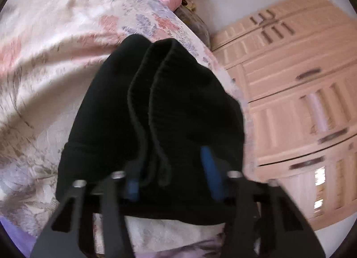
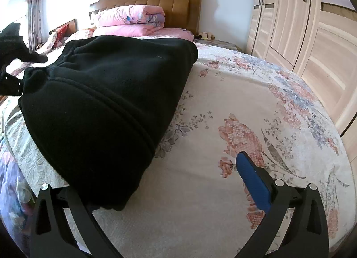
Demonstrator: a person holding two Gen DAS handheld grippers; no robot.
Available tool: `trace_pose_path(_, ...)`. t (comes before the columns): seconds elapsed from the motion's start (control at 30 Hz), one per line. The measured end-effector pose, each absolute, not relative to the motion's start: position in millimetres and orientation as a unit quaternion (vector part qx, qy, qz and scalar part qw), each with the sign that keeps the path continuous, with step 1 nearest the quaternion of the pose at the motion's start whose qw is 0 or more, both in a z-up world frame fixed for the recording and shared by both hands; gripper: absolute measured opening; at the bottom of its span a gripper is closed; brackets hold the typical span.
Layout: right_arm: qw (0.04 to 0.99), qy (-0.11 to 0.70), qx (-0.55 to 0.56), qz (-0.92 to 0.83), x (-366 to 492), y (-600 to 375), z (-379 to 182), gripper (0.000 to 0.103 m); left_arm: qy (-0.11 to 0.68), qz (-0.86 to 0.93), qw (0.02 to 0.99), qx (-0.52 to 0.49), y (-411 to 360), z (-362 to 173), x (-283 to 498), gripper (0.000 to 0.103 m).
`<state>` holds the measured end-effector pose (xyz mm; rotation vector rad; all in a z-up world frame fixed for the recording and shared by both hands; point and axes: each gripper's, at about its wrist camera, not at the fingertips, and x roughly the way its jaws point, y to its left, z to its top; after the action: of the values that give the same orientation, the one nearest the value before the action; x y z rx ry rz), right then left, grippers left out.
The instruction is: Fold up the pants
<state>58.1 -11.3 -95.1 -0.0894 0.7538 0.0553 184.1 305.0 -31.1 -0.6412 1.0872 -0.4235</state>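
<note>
1. Lying folded on the floral bedspread [image 2: 223, 92], the black pants [image 2: 107, 101] are bunched — waistband [image 1: 156, 84] between the left gripper [image 1: 171, 179] pads, contact unclear.
2. Right gripper [image 2: 169, 193] is held apart, straddling the bundle's near edge.
3. Edges are best aligned — then pressed flat.

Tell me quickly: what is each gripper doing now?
Left gripper: part open, black fleece pants between its jaws, grip unclear.
Right gripper: open, holding nothing.
</note>
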Motion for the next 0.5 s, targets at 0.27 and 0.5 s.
trace_pose_path(0.27,0.929,0.366,-0.054,0.021,56.3,-6.7,-93.7,0.099,0.501,-0.165,0.802,-0.280,298.6,-38.2,186.3,0.030)
trace_pose_path(0.5,0.933,0.350,-0.087,0.013,52.2,6.9,-81.0,0.099,0.409,-0.175,0.875,-0.190,287.0,66.6,167.8,0.027)
